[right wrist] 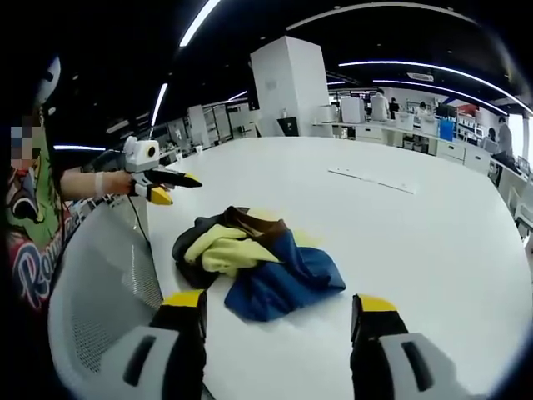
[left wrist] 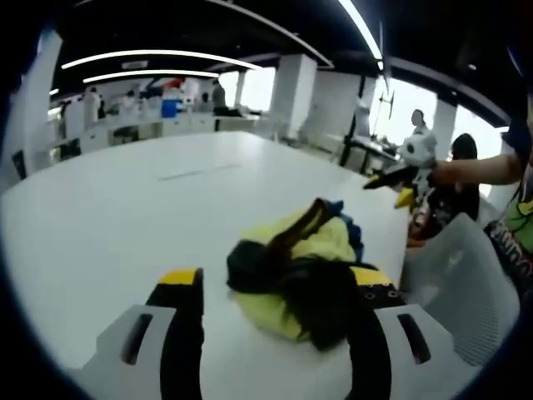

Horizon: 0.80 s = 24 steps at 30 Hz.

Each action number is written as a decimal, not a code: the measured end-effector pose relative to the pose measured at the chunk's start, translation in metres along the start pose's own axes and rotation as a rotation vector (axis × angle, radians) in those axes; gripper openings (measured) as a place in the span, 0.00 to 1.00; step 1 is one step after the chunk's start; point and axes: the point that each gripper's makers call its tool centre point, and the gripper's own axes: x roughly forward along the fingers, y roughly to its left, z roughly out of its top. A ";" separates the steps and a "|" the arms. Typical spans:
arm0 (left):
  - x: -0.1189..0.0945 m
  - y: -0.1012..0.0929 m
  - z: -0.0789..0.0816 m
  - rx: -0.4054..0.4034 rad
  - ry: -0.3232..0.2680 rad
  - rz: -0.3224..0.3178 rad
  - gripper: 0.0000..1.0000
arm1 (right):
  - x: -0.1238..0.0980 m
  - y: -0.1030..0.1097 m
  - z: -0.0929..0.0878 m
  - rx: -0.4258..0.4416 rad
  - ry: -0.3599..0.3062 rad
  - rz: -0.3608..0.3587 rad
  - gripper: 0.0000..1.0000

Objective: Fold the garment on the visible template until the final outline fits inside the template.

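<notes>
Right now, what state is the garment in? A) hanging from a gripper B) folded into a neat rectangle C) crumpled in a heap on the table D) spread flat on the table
C: the yellow, blue and dark garment lies bunched in a heap on the white table, with both grippers open and off it.

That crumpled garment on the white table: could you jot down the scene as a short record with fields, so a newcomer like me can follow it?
garment: crumpled heap of yellow, blue and dark cloth, not yet folded
surface: white table, garment near its edge
template: a thin outline farther along the table might be it; too faint to be sure
left gripper: jaws open, garment just ahead of them, contact unclear
right gripper: jaws open, short of the garment, holding nothing
chair: white mesh chair beside the table
</notes>
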 end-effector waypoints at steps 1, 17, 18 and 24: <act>0.000 0.000 0.000 -0.003 0.004 0.000 0.65 | 0.000 0.000 0.000 0.002 0.000 0.001 0.69; -0.001 0.004 -0.007 -0.010 0.015 0.009 0.62 | -0.004 -0.007 -0.003 -0.011 0.019 -0.014 0.66; -0.001 0.004 -0.007 -0.009 0.016 0.011 0.62 | -0.003 -0.007 -0.002 -0.010 0.021 -0.013 0.66; -0.001 0.005 -0.005 -0.004 -0.001 0.017 0.57 | 0.006 -0.009 0.005 -0.037 0.023 -0.007 0.60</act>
